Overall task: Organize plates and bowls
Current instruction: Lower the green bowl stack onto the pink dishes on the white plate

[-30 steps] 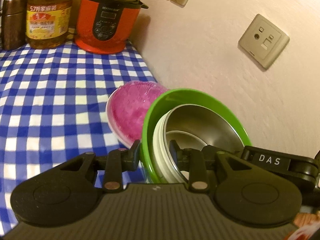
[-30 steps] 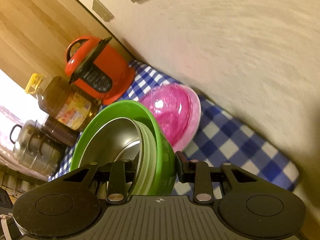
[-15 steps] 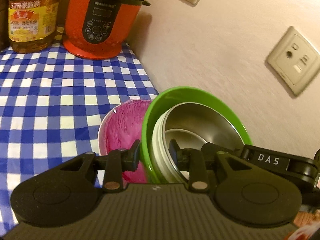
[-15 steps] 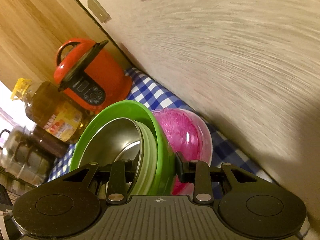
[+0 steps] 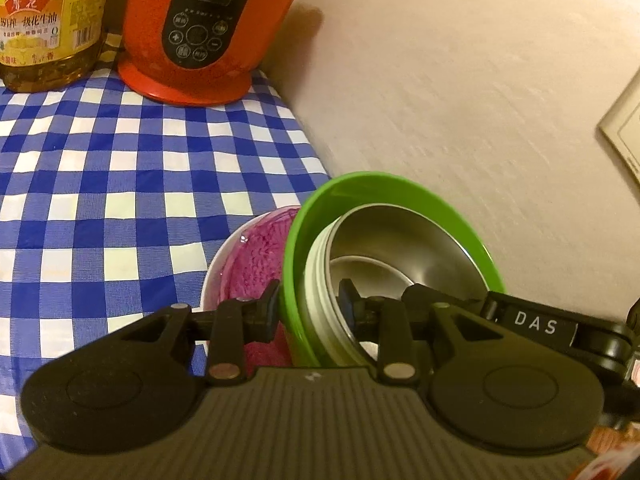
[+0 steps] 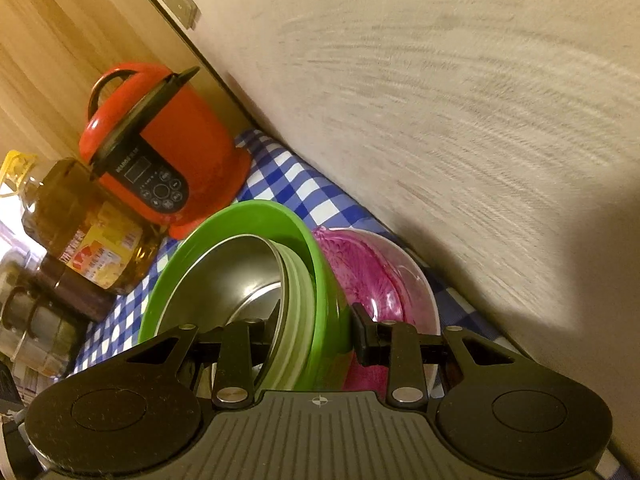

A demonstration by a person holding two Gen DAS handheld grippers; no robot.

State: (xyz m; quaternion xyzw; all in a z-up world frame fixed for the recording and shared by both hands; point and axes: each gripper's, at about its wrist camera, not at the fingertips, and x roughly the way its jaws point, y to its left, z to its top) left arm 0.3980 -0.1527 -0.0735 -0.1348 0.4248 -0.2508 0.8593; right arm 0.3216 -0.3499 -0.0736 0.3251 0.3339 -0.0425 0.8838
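A stack of nested bowls is held between my two grippers: a big green bowl [image 5: 384, 188] outside, pale green bowls [image 5: 316, 300] and steel bowls [image 5: 404, 240] inside. My left gripper [image 5: 308, 308] is shut on the stack's rim. My right gripper [image 6: 316, 328] is shut on the opposite rim of the green bowl [image 6: 248, 216]. A pink bowl [image 5: 256, 248] with a white rim lies on the checked cloth right under the stack; it also shows in the right wrist view [image 6: 380, 276], partly hidden by the green bowl.
A red rice cooker [image 5: 208, 28] and an oil bottle [image 5: 44, 24] stand at the back of the blue checked tablecloth [image 5: 100, 184]. The wall [image 5: 460, 92] runs close along the right, with a socket [image 5: 624, 132]. Jars [image 6: 44, 320] stand left of the bottle.
Both grippers carried the bowl stack forward and down over the pink bowl, which is now more covered. The cooker and bottle look closer.
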